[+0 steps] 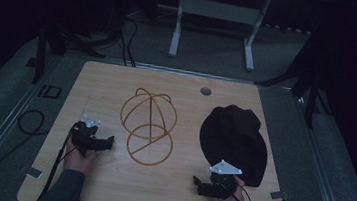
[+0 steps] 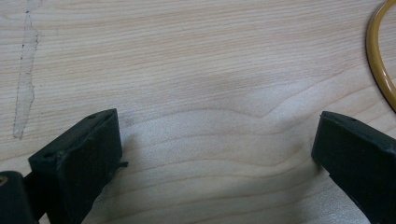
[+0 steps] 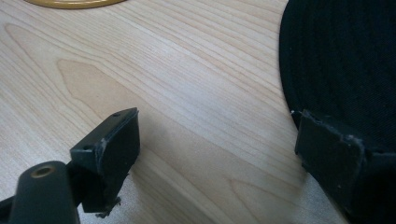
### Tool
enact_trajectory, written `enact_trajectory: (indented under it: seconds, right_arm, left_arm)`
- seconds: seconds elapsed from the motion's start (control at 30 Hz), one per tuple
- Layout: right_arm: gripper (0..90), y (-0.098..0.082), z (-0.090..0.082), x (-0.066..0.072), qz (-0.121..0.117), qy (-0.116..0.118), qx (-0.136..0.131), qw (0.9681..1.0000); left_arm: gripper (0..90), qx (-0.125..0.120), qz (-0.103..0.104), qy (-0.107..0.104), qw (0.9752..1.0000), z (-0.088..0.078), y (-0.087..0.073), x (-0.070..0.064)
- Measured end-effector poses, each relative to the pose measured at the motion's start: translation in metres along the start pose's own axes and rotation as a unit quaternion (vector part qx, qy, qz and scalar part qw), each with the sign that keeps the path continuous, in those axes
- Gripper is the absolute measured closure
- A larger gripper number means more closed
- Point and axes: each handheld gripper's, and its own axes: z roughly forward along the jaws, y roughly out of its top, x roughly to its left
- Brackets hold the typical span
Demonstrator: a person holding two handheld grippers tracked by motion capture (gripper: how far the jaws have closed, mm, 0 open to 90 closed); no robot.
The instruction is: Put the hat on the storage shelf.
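While both hands rest near the table's (image 1: 107,183) near edge, two grippers are held low over the bare wood with their jaws spread wide and nothing between them. A wire hat stand (image 1: 147,126) of yellow-gold rod is seen lying around the middle of the table, its domed frame toward the far edge and its ring base toward the near edge. A black hat (image 1: 235,141) is spread flat by the right edge, apart from the stand, with a strip of open wood left between the two.

The left gripper (image 1: 96,142) is held close to the left edge, just beside the stand's ring but not touching it; in the left gripper view its released jaws are shown far apart over plain wood grain, and a curve of the ring (image 2: 380,60) is caught at the upper right of that view. Free tabletop is left toward the far left corner and along the near edge between the hands.

The right gripper (image 1: 207,186) is held near the near right corner, at the hat's near rim. In the right gripper view the jaws are likewise opened wide; one jaw is set over bare wood and the other at the edge of the hat's dark fabric (image 3: 341,65), though contact with it cannot be told for certain.
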Motion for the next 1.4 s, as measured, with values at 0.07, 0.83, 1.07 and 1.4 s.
enact_trajectory:
  seconds: [0.07, 0.83, 1.07, 1.4]
  right_arm:
    - [13.9, 0.000, 0.000, 0.000, 0.000, 0.000, 0.000, 1.0000]
    - [12.9, 0.000, 0.000, 0.002, 0.004, -0.002, 0.001, 1.0000]
    - [20.4, 0.001, -0.003, 0.004, 0.001, 0.000, 0.007, 1.0000]
    - [27.1, 0.008, -0.014, 0.006, -0.014, -0.003, 0.012, 0.9998]
  left_arm:
    - [1.8, 0.000, -0.001, 0.000, 1.0000, 0.000, 0.000, 0.000]
    - [1.8, 0.000, -0.001, 0.000, 1.0000, 0.000, 0.000, 0.000]
    - [1.8, -0.001, -0.001, 0.000, 1.0000, 0.000, 0.000, 0.000]
    - [1.8, -0.001, -0.001, 0.000, 1.0000, 0.000, 0.000, 0.000]
